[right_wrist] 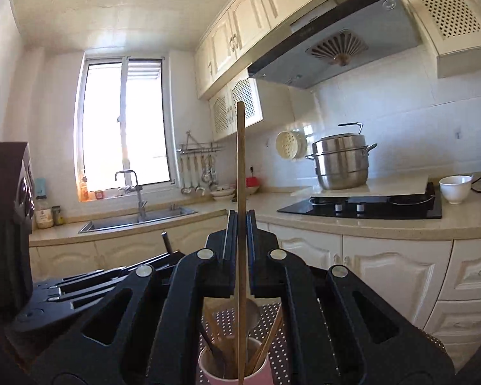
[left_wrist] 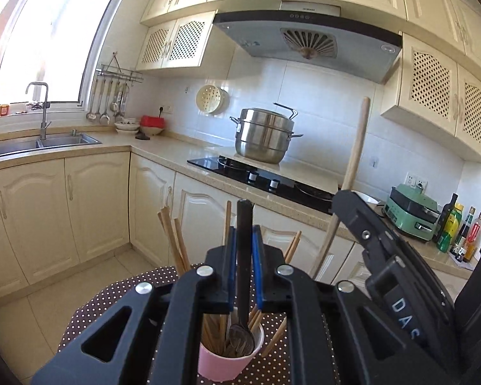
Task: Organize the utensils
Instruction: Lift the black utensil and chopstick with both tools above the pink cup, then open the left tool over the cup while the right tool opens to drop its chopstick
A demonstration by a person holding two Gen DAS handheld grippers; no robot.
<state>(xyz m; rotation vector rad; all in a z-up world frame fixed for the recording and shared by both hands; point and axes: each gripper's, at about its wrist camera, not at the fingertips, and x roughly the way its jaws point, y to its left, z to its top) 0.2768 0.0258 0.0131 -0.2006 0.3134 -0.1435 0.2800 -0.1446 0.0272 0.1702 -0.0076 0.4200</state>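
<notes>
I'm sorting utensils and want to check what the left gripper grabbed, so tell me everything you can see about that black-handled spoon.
The spoon has a straight, matte black handle and a shiny metal bowl. It stands nearly upright, handle up, clamped between the blue pads of the left gripper. Its bowl hangs at the mouth of the pink cup, among the wooden chopsticks standing there; whether it touches them or the cup I cannot tell.

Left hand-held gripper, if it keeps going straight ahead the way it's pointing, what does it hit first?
Probably the cream lower cabinet doors under the counter, left of the stove. The left hand-held gripper, shut on a black-handled spoon, has open floor before them; depth is unclear.
</notes>
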